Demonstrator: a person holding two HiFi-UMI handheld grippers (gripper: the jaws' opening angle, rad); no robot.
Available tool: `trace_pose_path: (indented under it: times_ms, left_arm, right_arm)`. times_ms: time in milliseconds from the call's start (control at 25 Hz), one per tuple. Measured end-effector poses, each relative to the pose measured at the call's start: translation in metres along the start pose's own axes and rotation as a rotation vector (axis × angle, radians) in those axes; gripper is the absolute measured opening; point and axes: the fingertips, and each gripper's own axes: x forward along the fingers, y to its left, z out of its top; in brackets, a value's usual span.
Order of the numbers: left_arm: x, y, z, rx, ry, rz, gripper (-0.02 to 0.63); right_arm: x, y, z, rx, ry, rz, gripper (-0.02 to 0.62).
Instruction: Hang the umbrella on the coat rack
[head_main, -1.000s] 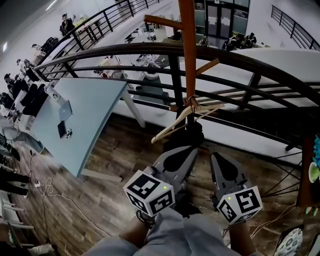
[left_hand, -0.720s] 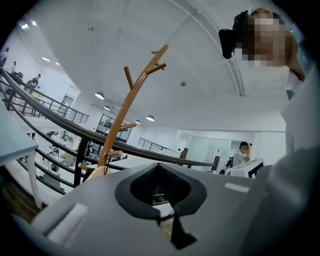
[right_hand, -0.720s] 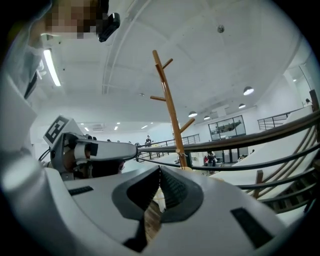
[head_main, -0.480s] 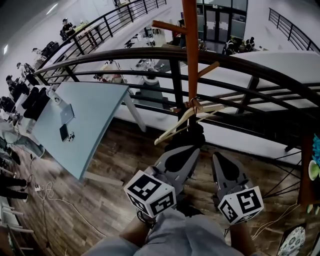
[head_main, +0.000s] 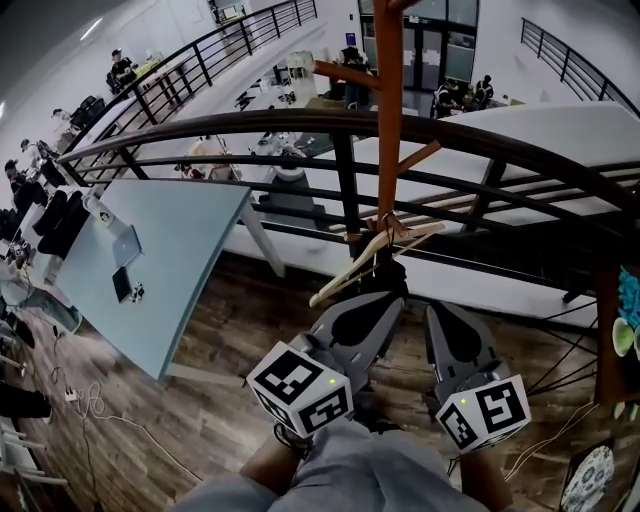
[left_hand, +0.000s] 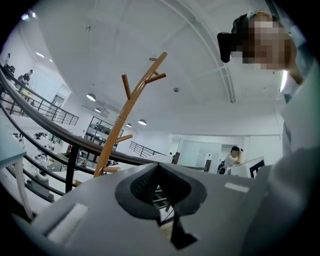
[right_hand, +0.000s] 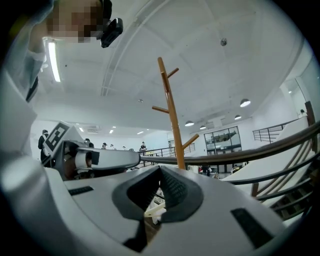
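The wooden coat rack (head_main: 388, 120) stands just ahead of me against the black railing, with bare pegs up its pole (left_hand: 118, 125) (right_hand: 171, 115). A pale wooden hanger (head_main: 372, 252) dangles from a low peg. Under it is a dark shape (head_main: 386, 276) that I cannot identify. I make out no umbrella in any view. My left gripper (head_main: 385, 298) and right gripper (head_main: 437, 312) are side by side below the hanger, pointing up at the rack. Both are shut with nothing between the jaws (left_hand: 158, 166) (right_hand: 161, 170).
A curved black railing (head_main: 300, 125) runs across behind the rack, with a drop to a lower floor beyond it. A light blue table (head_main: 190, 215) with a laptop (head_main: 127, 245) stands at left. Cables (head_main: 90, 385) lie on the wood floor. A shelf edge (head_main: 606, 330) is at right.
The head view has tilted up a little, so the rack and railing sit slightly lower in the picture. Both grippers stay shut and almost where they were.
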Motion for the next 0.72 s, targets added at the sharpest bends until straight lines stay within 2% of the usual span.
trace_pose_path:
  times_ms: [480, 720]
  left_arm:
    - [-0.012, 0.010, 0.004, 0.015, 0.004, -0.034, 0.005]
    - [-0.021, 0.019, 0.006, 0.012, 0.006, -0.004, 0.005]
  right_arm:
    - [0.018, 0.013, 0.007, -0.021, -0.018, -0.004, 0.002]
    - [0.023, 0.015, 0.009, -0.020, -0.014, 0.003, 0.002]
